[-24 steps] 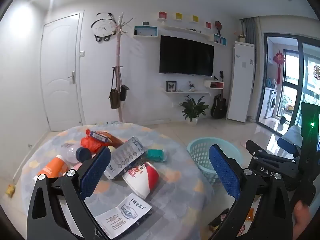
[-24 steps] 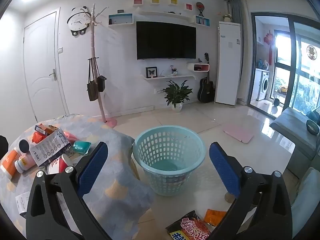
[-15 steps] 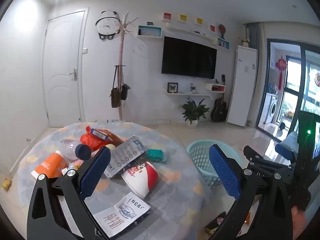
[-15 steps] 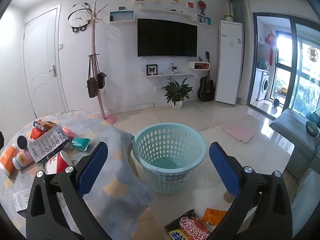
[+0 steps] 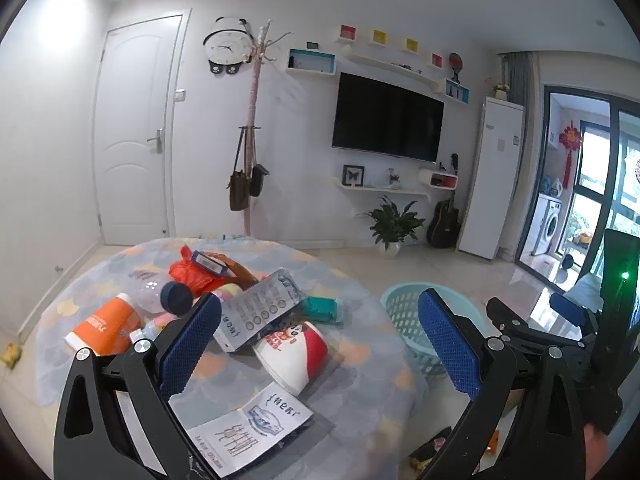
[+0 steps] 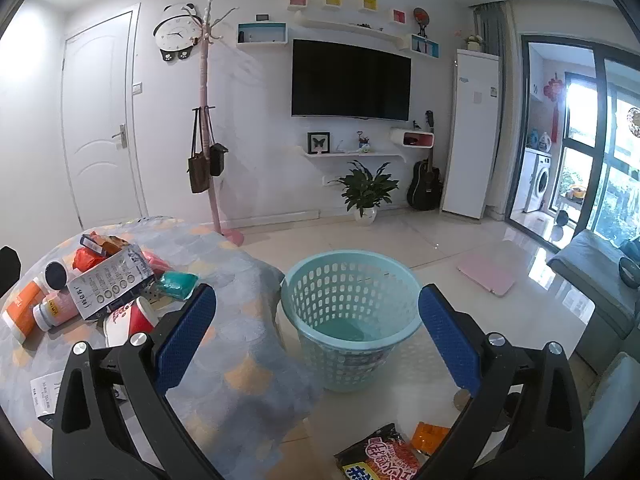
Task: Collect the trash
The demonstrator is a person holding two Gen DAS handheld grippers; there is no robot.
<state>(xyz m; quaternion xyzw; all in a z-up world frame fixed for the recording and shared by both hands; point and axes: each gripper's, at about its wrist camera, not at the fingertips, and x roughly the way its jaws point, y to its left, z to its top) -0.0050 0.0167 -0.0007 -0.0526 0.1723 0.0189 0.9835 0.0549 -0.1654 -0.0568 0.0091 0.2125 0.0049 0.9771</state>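
Both sets of fingers gape wide, empty: left gripper over the littered worktop, right gripper before the laundry basket beside its edge.

White walls, pale glossy tile floor. White door at left, panda clock and pink coat stand with hanging bags beside it. Black TV on wall under shelves; plant, guitar and white cabinet below. Glass doors at right, daylight. Ceiling light on. Pink mat on floor.
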